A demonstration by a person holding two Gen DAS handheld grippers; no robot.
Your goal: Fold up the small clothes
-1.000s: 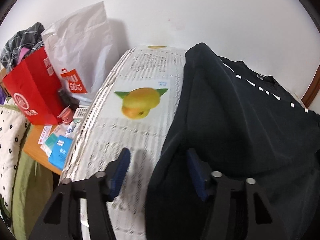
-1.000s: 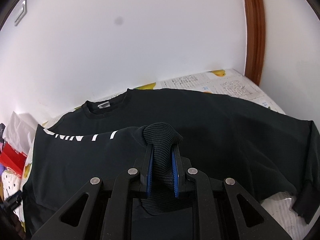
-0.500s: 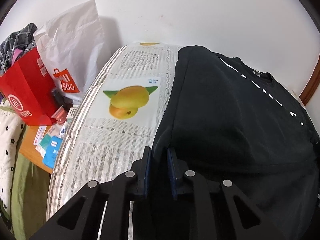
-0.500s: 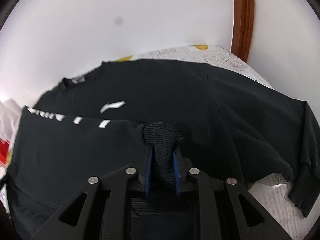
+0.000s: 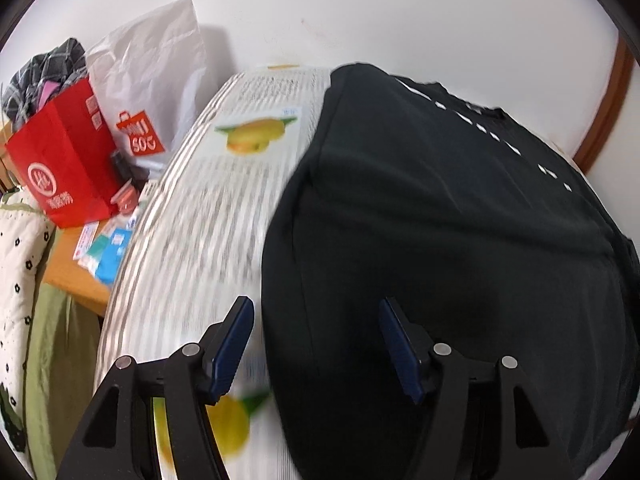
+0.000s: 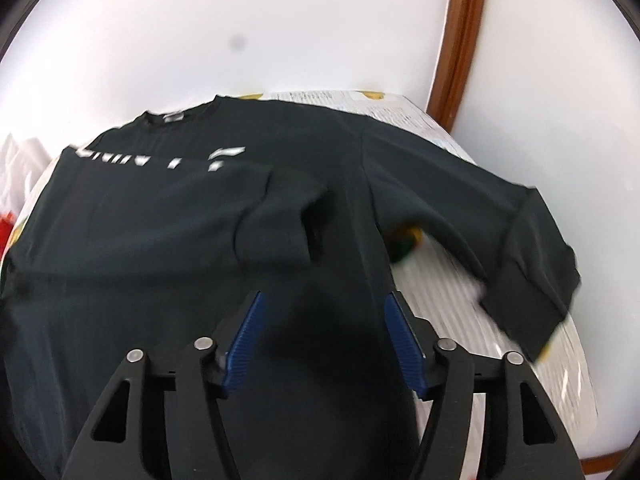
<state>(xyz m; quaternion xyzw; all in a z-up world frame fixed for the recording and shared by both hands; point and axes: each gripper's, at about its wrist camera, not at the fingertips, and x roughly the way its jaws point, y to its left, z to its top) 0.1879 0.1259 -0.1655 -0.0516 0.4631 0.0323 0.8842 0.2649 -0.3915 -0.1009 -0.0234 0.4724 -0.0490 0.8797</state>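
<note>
A black long-sleeved top [image 6: 168, 232] with white lettering lies on a table under a printed cloth [image 5: 208, 216]. Its left part is folded over the body, with the ribbed cuff [image 6: 280, 232] lying loose on the chest. The right sleeve [image 6: 512, 240] stretches out toward the table's right edge. My right gripper [image 6: 324, 340] hovers over the lower body of the top, its jaws opening and nothing pressed between the pads. My left gripper [image 5: 316, 344] straddles the folded left edge of the top [image 5: 440, 220], jaws also opening, pads clear of the cloth.
Left of the table stand a red paper bag [image 5: 60, 168] and a white shopping bag [image 5: 148, 80], with small packets on a wooden surface [image 5: 80, 276] and a flowered quilt [image 5: 16, 264] below. A white wall and brown door frame [image 6: 460, 40] back the table.
The right gripper has let go of the ribbed cuff, which now lies on the chest, and drawn back. The left gripper shut at the fold edge, then opened again and shifted.
</note>
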